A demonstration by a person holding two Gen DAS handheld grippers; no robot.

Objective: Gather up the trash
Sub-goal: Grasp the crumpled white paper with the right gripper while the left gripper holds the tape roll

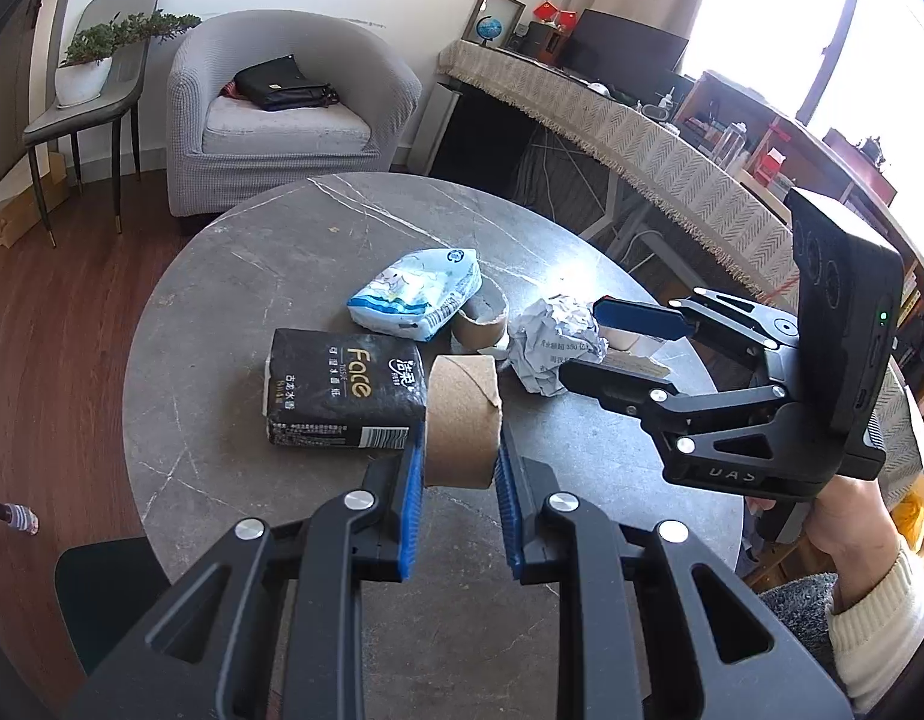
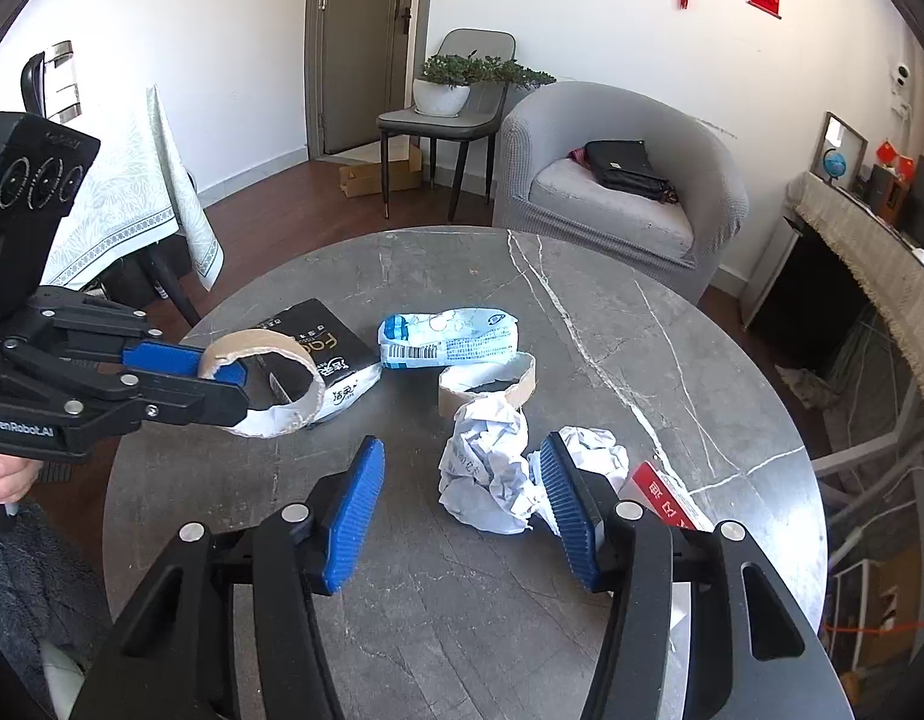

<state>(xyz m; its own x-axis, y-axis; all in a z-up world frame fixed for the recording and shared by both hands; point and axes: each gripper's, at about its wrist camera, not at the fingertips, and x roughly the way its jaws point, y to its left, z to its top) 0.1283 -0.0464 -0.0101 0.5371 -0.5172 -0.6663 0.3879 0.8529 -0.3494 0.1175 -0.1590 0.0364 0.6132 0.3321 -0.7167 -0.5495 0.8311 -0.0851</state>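
My left gripper [image 1: 459, 462] is shut on a brown cardboard ring [image 1: 462, 426] and holds it above the round grey marble table [image 1: 270, 252]; the right wrist view shows this ring [image 2: 264, 384] in the left gripper [image 2: 234, 387] at the left. My right gripper [image 2: 459, 480] hangs open over a crumpled white paper ball [image 2: 486, 474], which lies between its fingers near the right pad [image 2: 567, 504]. In the left wrist view the right gripper [image 1: 588, 342] reaches in beside the paper ball [image 1: 552, 348]. A second cardboard ring [image 2: 492, 384] lies just behind the paper.
A black tissue pack [image 1: 342, 390] and a blue-white tissue pack [image 1: 420, 294] lie mid-table. A red and white packet [image 2: 672, 504] sits behind my right finger. Beyond the table stand a grey armchair [image 2: 618, 180] with a black bag, a chair [image 2: 456, 114] bearing a plant, and a cloth-covered desk [image 1: 642, 138].
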